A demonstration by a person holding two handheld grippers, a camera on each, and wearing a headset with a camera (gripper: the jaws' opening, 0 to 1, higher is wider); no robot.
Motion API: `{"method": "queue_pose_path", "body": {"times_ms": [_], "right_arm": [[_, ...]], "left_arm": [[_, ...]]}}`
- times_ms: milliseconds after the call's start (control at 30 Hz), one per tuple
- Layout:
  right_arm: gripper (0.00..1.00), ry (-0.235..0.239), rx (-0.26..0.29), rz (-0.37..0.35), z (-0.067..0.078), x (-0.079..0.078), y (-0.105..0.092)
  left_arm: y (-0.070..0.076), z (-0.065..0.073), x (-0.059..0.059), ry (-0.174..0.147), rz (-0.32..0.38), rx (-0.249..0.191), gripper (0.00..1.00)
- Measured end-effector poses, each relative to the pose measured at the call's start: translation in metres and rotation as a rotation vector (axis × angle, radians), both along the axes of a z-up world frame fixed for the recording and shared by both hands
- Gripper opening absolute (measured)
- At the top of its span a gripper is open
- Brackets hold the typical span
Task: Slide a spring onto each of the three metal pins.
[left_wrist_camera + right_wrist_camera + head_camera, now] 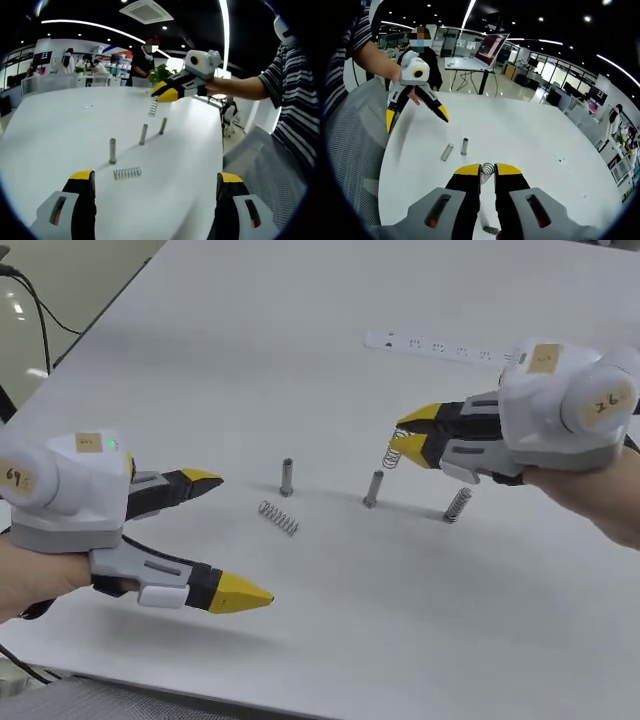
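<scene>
Three short metal pins stand on the white table (300,360). The left pin (287,477) and the middle pin (374,488) are bare, and the right pin (458,504) wears a spring. A loose spring (279,517) lies flat in front of the left pin. My right gripper (408,432) hangs just above and right of the middle pin, shut on a spring (392,453) that dangles from its tips; that spring (487,170) sits between its yellow fingertips. My left gripper (225,537) is wide open near the loose spring (127,173), holding nothing.
A white power strip (440,348) lies at the far side of the table. Cables (40,310) hang off the left edge. Across the office, behind the table, stand people and desks (75,75).
</scene>
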State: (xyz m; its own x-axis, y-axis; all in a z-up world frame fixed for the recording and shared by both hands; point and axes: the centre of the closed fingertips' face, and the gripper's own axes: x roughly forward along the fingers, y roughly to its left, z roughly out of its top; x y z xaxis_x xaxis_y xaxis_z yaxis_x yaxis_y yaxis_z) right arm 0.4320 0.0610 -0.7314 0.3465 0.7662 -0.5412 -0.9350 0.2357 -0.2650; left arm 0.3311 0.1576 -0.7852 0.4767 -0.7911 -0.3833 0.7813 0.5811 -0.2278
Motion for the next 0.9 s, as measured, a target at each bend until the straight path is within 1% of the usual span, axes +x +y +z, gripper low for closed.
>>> {"method": "queue_pose_path", "body": {"times_ms": [167, 300, 467, 600, 667, 833, 900], "right_arm": [[0.07, 0.004, -0.015, -0.005, -0.008, 0.002, 0.001], [0.07, 0.018, -0.023, -0.020, -0.015, 0.005, 0.000], [0.07, 0.030, -0.022, -0.021, -0.018, 0.005, 0.002], [0.07, 0.029, -0.029, -0.012, -0.020, 0.005, 0.004], [0.07, 0.025, -0.035, -0.008, -0.021, 0.005, 0.005], [0.07, 0.032, -0.047, -0.002, -0.027, 0.006, 0.007], [0.07, 0.027, -0.064, 0.002, -0.031, 0.006, 0.006]], "left_arm": [[0.001, -0.001, -0.002, 0.007, 0.002, -0.001, 0.98], [0.002, -0.001, -0.001, 0.007, 0.006, -0.003, 0.98], [0.002, -0.001, -0.001, 0.006, 0.006, -0.002, 0.98], [0.003, -0.002, -0.001, 0.010, 0.010, 0.001, 0.98], [0.003, -0.001, -0.001, 0.009, 0.014, -0.004, 0.97], [0.004, -0.001, 0.000, 0.008, 0.017, -0.006, 0.97], [0.005, -0.003, -0.001, 0.011, 0.018, 0.000, 0.97]]}}
